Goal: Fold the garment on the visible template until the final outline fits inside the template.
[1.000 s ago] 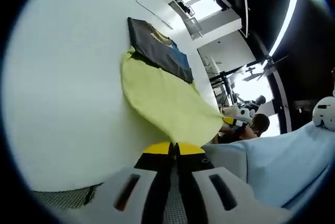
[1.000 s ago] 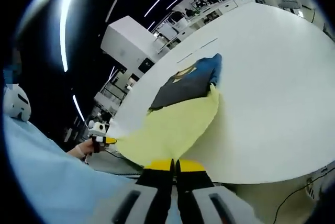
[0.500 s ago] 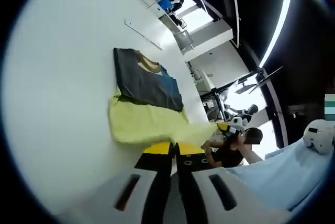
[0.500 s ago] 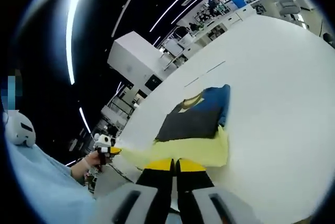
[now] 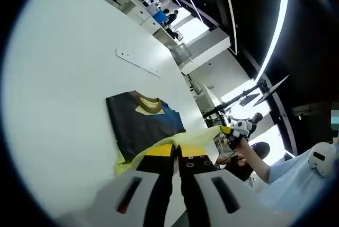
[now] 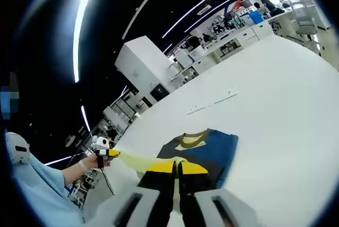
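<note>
Yellow hem now lifted clear off the white table [image 5: 63,78], stretched as 1 taut band between the 2 tools; 1 s ago it lay spread flat. Left gripper [image 5: 176,151] and right gripper [image 6: 175,166] each closed on a hem corner. The garment [image 5: 145,126], dark blue top part, rests flat mid-table. Template outline hard to see. Likely mid-fold, hem carried toward the collar.

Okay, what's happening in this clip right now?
A person holds a gripper in each hand. The left gripper and right gripper are each shut on an edge of the yellow cloth, held lifted and stretched between them over the dark blue garment, which lies flat on the white table.
</note>
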Available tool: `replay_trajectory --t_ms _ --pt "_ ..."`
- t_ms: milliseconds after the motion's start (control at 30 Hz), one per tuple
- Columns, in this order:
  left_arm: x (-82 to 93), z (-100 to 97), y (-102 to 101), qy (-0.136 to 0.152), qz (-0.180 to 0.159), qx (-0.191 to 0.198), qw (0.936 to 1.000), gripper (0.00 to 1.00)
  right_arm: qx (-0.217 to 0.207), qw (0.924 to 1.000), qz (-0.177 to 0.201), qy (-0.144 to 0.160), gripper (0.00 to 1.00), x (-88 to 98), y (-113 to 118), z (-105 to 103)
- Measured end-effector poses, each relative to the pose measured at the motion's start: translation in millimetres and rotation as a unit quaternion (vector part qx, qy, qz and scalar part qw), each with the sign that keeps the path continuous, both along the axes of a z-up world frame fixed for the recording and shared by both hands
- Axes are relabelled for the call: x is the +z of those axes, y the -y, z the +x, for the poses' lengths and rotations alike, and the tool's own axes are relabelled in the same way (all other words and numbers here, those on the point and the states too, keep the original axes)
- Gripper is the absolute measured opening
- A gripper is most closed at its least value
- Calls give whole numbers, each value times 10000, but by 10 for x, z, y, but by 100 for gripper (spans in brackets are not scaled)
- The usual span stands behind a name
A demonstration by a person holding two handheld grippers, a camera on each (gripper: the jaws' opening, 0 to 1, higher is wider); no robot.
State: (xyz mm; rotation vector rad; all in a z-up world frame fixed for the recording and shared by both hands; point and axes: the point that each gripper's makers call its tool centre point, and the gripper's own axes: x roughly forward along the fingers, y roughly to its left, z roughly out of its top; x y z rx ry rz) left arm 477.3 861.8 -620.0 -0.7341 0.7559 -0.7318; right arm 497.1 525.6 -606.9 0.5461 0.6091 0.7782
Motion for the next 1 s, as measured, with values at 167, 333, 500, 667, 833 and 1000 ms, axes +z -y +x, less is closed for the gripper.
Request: replay_trajectory --t_ms 167,333,500,667,833,1000 --pt "17 333 -29 164 141 145 9997 0 1 9999 -18 115 0 25 14 329" --pt "-32 666 -52 247 228 394 9987 0 -57 9999 -20 148 0 -31 -7 676" --pt "-194 899 -79 194 343 594 9975 0 -70 9998 -161 91 0 -190 -35 933" --pt "-400 1039 -117 8 449 799 9958 0 -106 9996 -246 -96 0 -429 -97 1161" --pt "-620 1157 -95 -157 557 840 9948 0 -179 9984 -376 -379 0 -682 -90 1273" --pt "-853 1250 -119 -441 541 1010 9924 0 -235 9965 -478 -641 0 -892 -107 1332"
